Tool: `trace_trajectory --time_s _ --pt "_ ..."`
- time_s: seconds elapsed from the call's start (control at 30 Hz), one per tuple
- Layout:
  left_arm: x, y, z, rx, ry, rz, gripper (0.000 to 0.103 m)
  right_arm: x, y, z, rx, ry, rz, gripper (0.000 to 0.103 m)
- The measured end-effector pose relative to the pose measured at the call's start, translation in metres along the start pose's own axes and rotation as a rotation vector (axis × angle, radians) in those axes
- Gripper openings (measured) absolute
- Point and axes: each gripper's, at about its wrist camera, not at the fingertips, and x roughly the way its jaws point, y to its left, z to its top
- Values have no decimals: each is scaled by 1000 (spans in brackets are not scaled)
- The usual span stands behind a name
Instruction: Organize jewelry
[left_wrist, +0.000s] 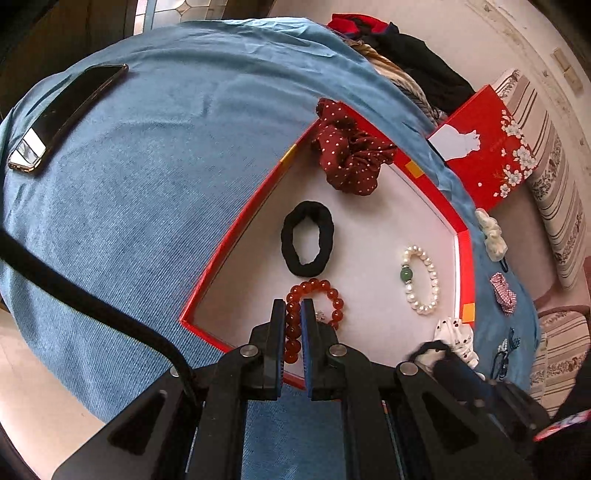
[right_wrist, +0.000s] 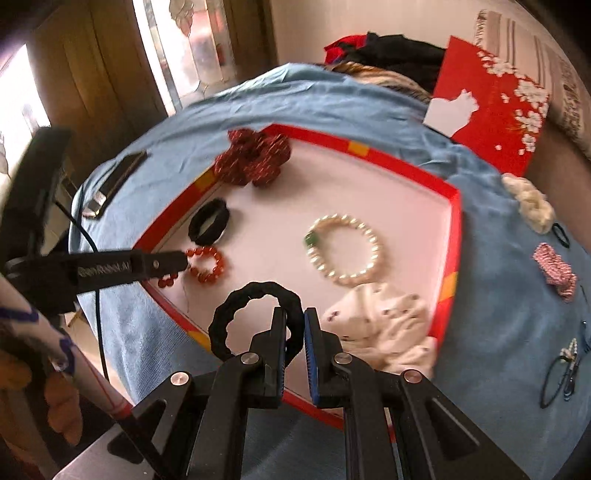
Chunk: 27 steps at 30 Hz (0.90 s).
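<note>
Two tools pinch: left tool the red bracelet, right tool the black band; set them down gently inside the box.

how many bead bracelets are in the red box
2. The red bead bracelet sits at the box's near-left corner, pinched in the left gripper. The pearl bracelet with a green bead lies flat toward the right wall. Others may be hidden.

Left hand-held gripper: black linkage arms, round silver pivot screws, blue-lined finger pads, black cable at left. Right hand-held gripper: identical construction; white lettering on the left unit's side.
</note>
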Motion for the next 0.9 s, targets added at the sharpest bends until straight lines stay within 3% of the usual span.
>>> trace_trajectory --time_s 0.3,0.37,0.4,0.47,0.6,0.7,0.9 --pt "-10 5 6 -30 -31 -34 8 19 6 3 22 30 21 12" --pt "-11 7 6 -37 -36 -42 10 18 4 4 41 30 30 19" --pt "-12 7 6 -40 -39 -44 11 17 4 4 50 29 35 28" --pt "-15 9 7 -52 -52 -57 11 11 -1 4 76 19 51 37" --pt "-26 11 9 -75 -108 -77 13 -6 -12 1 105 -11 52 39" --pt "-36 15 9 -110 -160 -84 21 -24 -26 -5 127 -39 40 44" --pt "-52 21 10 -177 -255 -83 27 -59 -62 -33 154 -87 -23 46"
